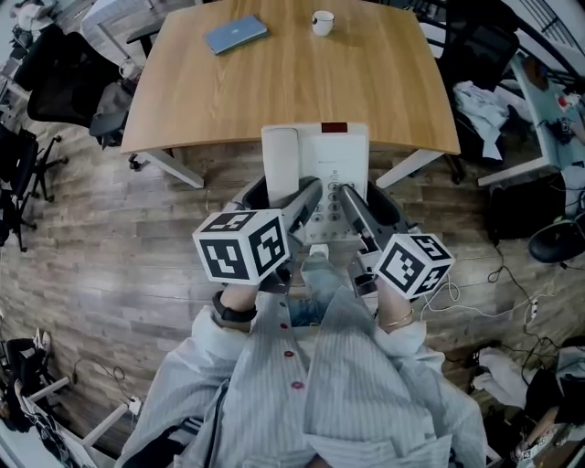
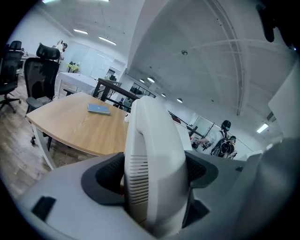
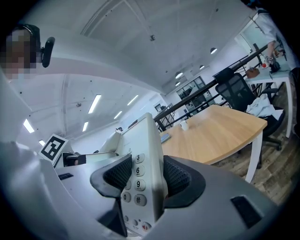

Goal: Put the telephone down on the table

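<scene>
Near the table [image 1: 292,82] hangs a white keypad telephone [image 1: 315,151]

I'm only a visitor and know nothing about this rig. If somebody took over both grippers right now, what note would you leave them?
Left gripper: shut on the telephone, gripping its handset side.
Right gripper: shut on the telephone's keypad side.
Where things are: the telephone is held in the air between the two grippers, at the near edge of the wooden table. A blue book and a white cup sit at the far side, well away.
Done: the telephone is lifted and gripped on both sides.
Left: carry it forward over the table, set it down flat, then open both grippers.
</scene>
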`<state>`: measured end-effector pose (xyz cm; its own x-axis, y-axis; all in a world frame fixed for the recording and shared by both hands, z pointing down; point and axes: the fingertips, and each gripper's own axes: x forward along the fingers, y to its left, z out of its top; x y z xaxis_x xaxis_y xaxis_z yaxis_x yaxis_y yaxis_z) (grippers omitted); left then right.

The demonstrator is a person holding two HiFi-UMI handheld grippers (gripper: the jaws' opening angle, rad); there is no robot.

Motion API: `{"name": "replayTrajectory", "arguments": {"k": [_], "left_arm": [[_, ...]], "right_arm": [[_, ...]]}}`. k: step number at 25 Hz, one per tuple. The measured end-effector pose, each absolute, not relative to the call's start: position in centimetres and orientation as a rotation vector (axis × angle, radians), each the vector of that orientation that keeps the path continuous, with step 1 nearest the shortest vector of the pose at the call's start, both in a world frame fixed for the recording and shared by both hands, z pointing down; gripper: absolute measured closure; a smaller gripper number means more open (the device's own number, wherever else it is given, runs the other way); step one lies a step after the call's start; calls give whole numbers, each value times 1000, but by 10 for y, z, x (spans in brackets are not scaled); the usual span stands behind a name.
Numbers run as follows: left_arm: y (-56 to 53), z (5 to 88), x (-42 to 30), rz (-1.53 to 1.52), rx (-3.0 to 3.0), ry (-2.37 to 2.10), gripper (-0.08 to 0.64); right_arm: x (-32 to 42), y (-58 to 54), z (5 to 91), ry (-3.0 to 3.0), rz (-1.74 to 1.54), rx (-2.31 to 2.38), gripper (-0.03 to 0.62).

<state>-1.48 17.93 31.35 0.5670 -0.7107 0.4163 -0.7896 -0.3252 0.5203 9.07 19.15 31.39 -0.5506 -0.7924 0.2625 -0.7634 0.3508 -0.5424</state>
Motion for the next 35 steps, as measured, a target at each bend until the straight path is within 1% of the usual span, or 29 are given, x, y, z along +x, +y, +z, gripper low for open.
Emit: {"name": "replayTrajectory", "arguments": {"k": [16,28,35], "left_arm": [[106,309,51,127,2074,-1282,176],[77,321,55,137,2048,-1292,176],[25,318,50,131,2059,-1273,176]], "right_arm": [[157,111,312,2596,-980,-1369,367],[161,81,324,2601,-1015,-1344,367],[157,30,320,2596,-1006,-1368,367]]}}
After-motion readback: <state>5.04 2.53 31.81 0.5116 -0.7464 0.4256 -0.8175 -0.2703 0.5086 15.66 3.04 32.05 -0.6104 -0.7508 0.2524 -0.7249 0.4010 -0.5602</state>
